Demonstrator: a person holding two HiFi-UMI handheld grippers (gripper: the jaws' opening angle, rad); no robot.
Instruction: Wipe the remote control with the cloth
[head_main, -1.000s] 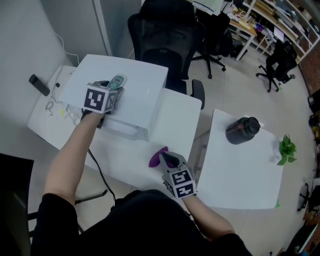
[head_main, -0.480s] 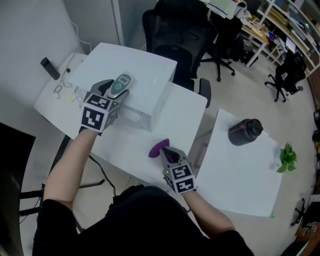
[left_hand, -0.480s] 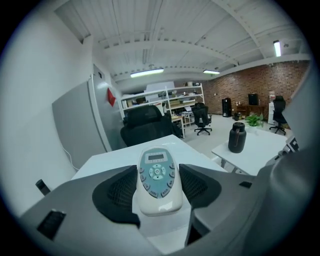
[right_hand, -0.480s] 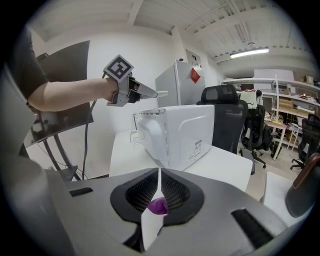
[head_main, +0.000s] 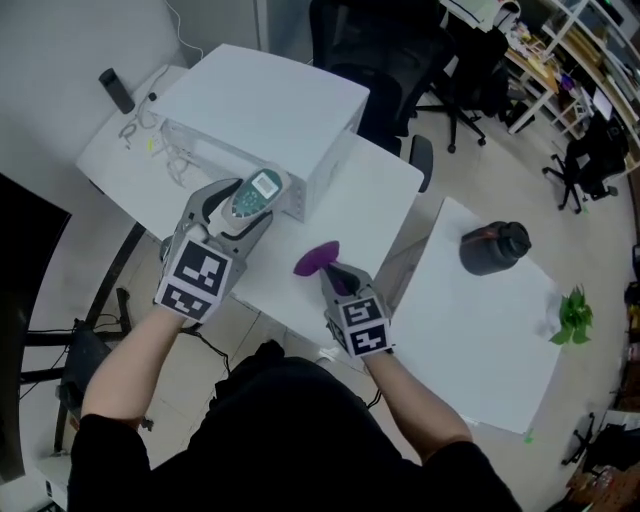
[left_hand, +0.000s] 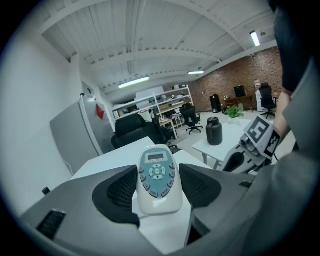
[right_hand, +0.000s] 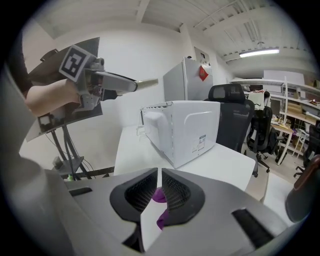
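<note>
Remote control (head_main: 255, 192) is clenched in my left fingers (left_hand: 120, 190) just in front of the white box (head_main: 270, 110), purple cloth (head_main: 317, 260) pinched in my right fingers (right_hand: 142, 192) nearby, so I'd hold it steady and drag cloth flat along its buttons.

Place: we see an open office.
Seating: black swivel chairs (head_main: 365, 50) beyond the left gripper (head_main: 250, 200).
Storage: loaded shelving (left_hand: 175, 100) further beyond it.

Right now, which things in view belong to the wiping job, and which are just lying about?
Job: white remote control with teal keypad, clamped in left gripper; purple cloth, pinched in right gripper.
Lying about: white box appliance; black jug; green plant.
</note>
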